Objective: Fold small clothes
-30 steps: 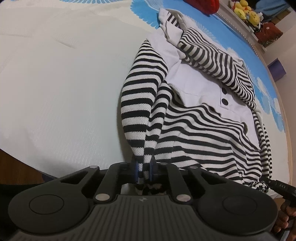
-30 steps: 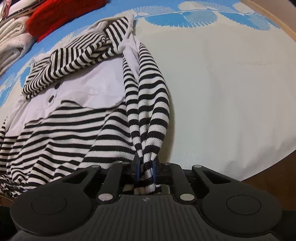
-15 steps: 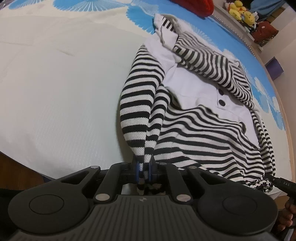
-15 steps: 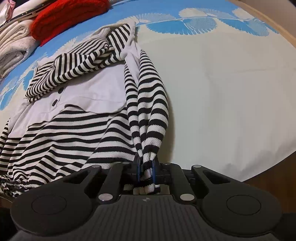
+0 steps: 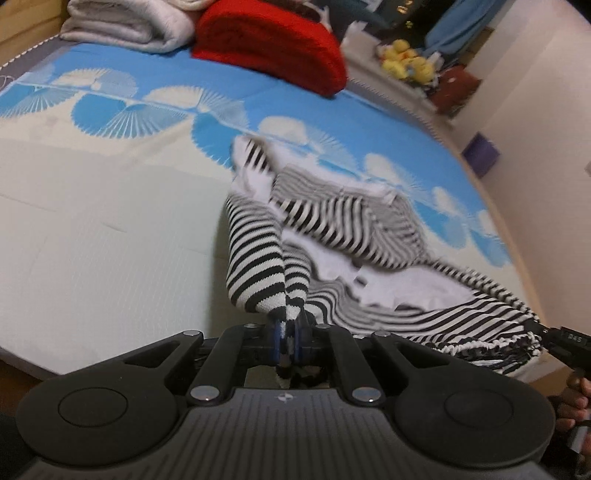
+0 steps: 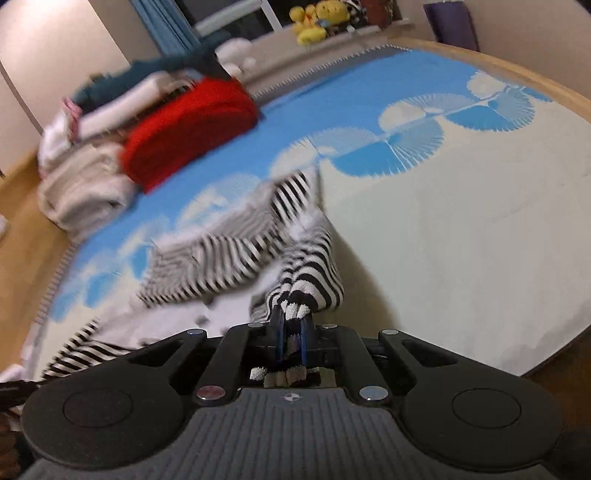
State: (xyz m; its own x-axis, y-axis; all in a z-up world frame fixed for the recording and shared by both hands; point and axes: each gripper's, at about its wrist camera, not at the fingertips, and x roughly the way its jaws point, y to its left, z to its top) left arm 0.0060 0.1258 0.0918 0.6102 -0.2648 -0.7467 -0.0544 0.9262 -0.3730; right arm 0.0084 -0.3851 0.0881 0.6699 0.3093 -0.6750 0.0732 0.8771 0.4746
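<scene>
A black-and-white striped hooded top (image 5: 332,218) with a white chest panel lies on the mat, its near end raised. My left gripper (image 5: 287,332) is shut on a bunched striped sleeve and hem corner (image 5: 258,266), which hangs from its blue pads. In the right wrist view the same top (image 6: 221,254) is blurred. My right gripper (image 6: 291,328) grips the opposite striped corner (image 6: 314,273), and its jaws are still closing on that cloth. The right gripper's tip (image 5: 561,339) shows at the left view's right edge, with the stretched hem between the two grippers.
The blue-and-white patterned mat (image 5: 92,221) spreads out to the left of the top. At its far end sit a folded red cloth (image 5: 269,40) and folded white towels (image 5: 125,22). Yellow plush toys (image 5: 406,61) and a purple box (image 5: 480,155) stand near the wall.
Both grippers have risen with the striped corners still in them, lifting the top's near edge off the mat. The far end of the mat and the folded pile have come into view.
</scene>
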